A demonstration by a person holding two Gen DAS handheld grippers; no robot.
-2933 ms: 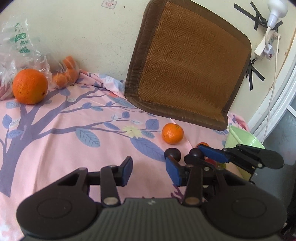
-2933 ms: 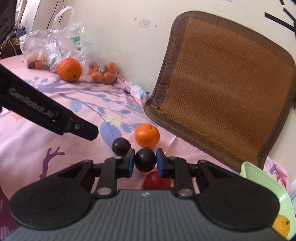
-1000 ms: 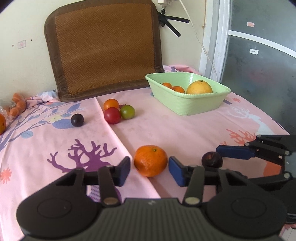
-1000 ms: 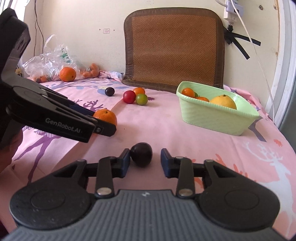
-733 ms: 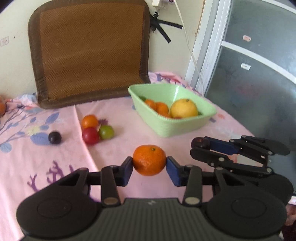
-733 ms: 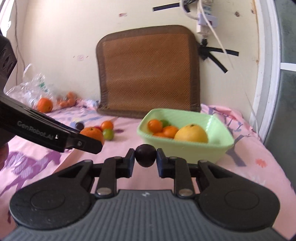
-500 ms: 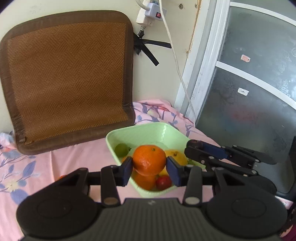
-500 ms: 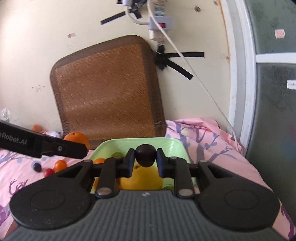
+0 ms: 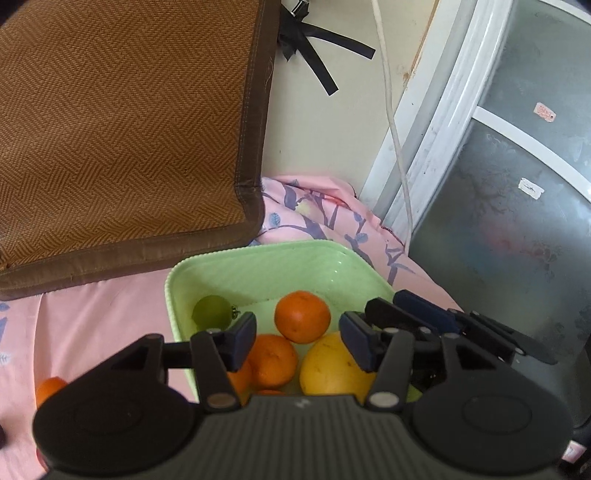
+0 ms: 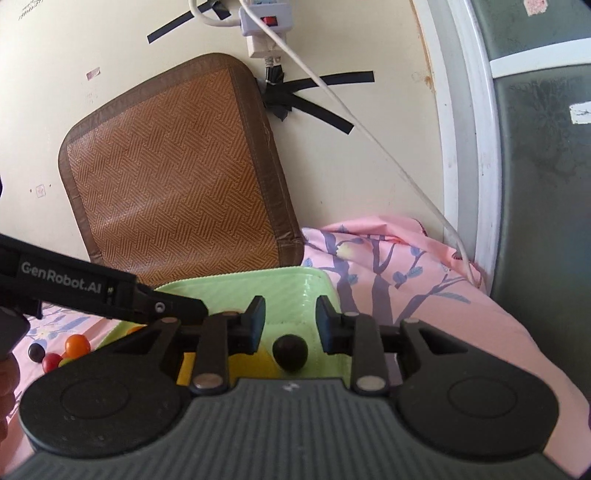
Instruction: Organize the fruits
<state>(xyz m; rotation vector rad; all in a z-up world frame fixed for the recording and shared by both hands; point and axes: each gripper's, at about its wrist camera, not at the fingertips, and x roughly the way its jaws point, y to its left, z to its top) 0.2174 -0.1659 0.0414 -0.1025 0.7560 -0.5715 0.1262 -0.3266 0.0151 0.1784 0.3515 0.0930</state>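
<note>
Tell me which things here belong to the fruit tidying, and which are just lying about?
Part of the job:
- green bowl
- oranges
- yellow citrus
- dark plum
- both tools, left and right

Just lying about:
- woven mat
- power strip
- white cable

Both grippers hover side by side, tilted downward. The left gripper (image 9: 297, 341) has just been opening: its blue pads (image 9: 244, 336) stand apart and grip nothing. The right gripper (image 10: 290, 323) has just been opening too, by a smaller gap, and its pads (image 10: 257, 322) press on nothing. From the right wrist view, the left one reaches in across the frame from the left edge.
</note>
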